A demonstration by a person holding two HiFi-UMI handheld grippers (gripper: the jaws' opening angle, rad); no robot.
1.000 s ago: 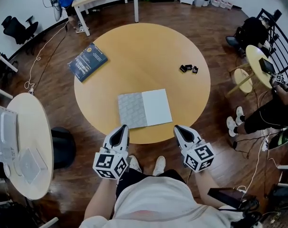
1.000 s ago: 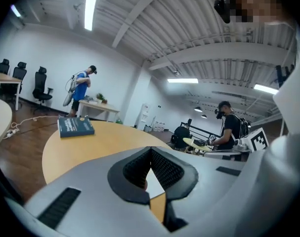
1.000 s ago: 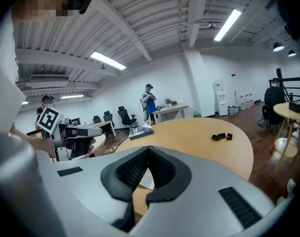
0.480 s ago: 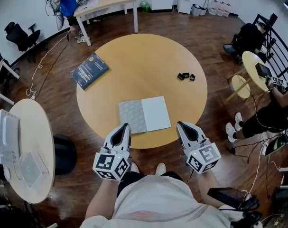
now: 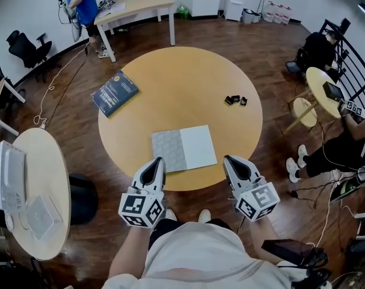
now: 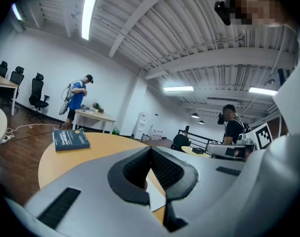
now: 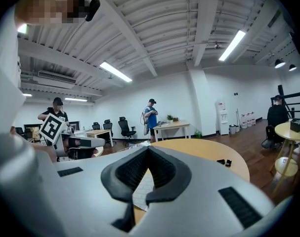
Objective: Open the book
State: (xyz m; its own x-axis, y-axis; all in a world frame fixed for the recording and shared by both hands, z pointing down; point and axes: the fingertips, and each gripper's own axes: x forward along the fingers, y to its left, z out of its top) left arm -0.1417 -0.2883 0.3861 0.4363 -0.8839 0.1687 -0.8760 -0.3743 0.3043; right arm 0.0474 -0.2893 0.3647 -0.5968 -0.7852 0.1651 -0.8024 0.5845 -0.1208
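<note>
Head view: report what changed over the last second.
Only the view shifted a little, so the table sits lower in frame. Nothing was gripped or released. The open book lies where it was, and the left gripper and right gripper hover shut at the near edge.

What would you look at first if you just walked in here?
The big round table fills the middle, with an open book lying near its close edge, one side grey and one side white. Just below it the left gripper and right gripper point at the book, jaws shut and empty. A blue book sits at the table's far left edge.
</note>
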